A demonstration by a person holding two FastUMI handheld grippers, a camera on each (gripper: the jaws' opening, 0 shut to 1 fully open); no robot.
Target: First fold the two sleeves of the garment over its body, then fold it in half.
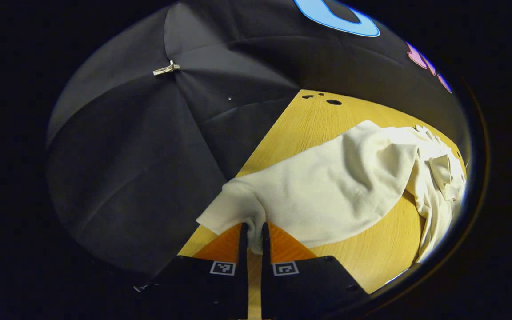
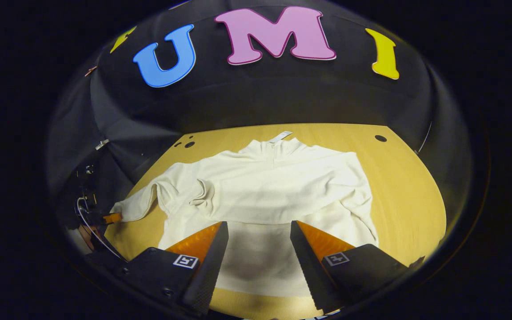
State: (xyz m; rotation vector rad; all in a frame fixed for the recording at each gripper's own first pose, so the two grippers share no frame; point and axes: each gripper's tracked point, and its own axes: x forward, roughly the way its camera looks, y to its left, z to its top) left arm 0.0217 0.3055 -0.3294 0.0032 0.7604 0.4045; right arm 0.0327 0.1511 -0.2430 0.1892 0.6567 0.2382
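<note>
A cream long-sleeved garment (image 2: 278, 186) lies flat on the wooden table (image 2: 407, 186), collar at the far side. One sleeve lies folded across its body. The other sleeve (image 2: 138, 204) stretches out to the left, where the left gripper (image 2: 113, 218) holds its cuff near the table's left edge. In the left gripper view that gripper (image 1: 254, 226) is shut on the cuff (image 1: 234, 209), and the sleeve runs right toward the bunched body (image 1: 434, 178). My right gripper (image 2: 259, 224) hovers open over the garment's lower body, nothing between its fingers.
Small round holes (image 2: 380, 138) mark the table's far corners. The black cloth wall (image 1: 149, 155) hangs close beyond the table's left edge, with a metal clip (image 1: 166, 69) on it. A hand and cable (image 2: 87, 222) sit behind the left gripper. Bare wood (image 2: 416, 222) lies right of the garment.
</note>
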